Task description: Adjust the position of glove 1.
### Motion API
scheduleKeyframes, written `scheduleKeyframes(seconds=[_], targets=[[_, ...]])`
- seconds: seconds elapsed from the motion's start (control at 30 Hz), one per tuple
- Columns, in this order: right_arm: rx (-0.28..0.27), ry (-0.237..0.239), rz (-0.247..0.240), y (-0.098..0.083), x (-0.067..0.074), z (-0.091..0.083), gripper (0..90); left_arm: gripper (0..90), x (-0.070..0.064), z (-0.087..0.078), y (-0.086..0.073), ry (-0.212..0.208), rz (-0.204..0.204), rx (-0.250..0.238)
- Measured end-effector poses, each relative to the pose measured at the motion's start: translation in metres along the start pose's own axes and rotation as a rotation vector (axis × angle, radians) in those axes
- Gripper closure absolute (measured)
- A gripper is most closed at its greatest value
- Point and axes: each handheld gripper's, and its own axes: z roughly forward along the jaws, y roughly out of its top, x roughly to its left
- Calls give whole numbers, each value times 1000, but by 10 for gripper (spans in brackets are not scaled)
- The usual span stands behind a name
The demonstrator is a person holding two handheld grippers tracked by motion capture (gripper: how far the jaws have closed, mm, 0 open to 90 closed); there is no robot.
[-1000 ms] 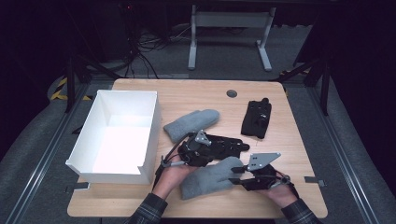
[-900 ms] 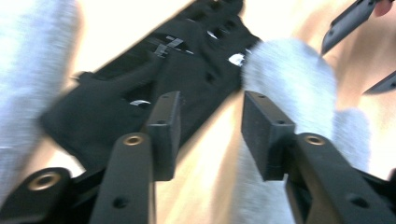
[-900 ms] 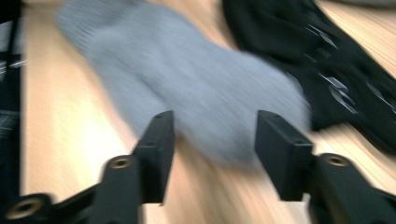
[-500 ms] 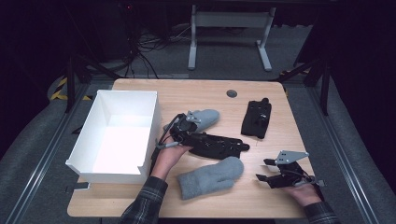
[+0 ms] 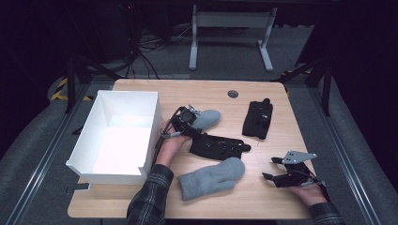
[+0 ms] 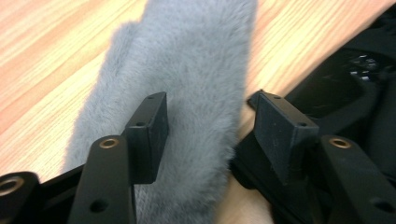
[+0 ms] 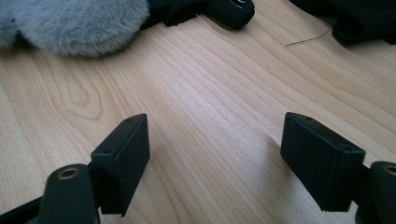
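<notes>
2 grey mittens lie outside the empty white box: the near mitten beside the idle, wide-open right gripper, the far mitten between the left gripper's parted, unclosed jaws.

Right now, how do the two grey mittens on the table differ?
The far mitten lies between the open jaws of the left gripper, next to the white box; the near mitten lies free near the table's front edge, with the right gripper apart from it. The near one shows whole, the far one partly hidden. Both are grey and fuzzy.
</notes>
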Motion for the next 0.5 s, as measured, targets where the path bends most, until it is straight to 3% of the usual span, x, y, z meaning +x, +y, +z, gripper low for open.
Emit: scheduleKeyframes(seconds=[0.2, 0.33, 0.5], targets=[[-10, -1, 0, -1, 0, 0, 238, 680, -2, 7, -3, 40, 27, 24], [-10, -1, 1, -1, 0, 0, 238, 810, 0, 8, -4, 28, -4, 25], [-11, 0, 2, -1, 0, 0, 238, 850, 5, 3, 1, 7, -65, 29]])
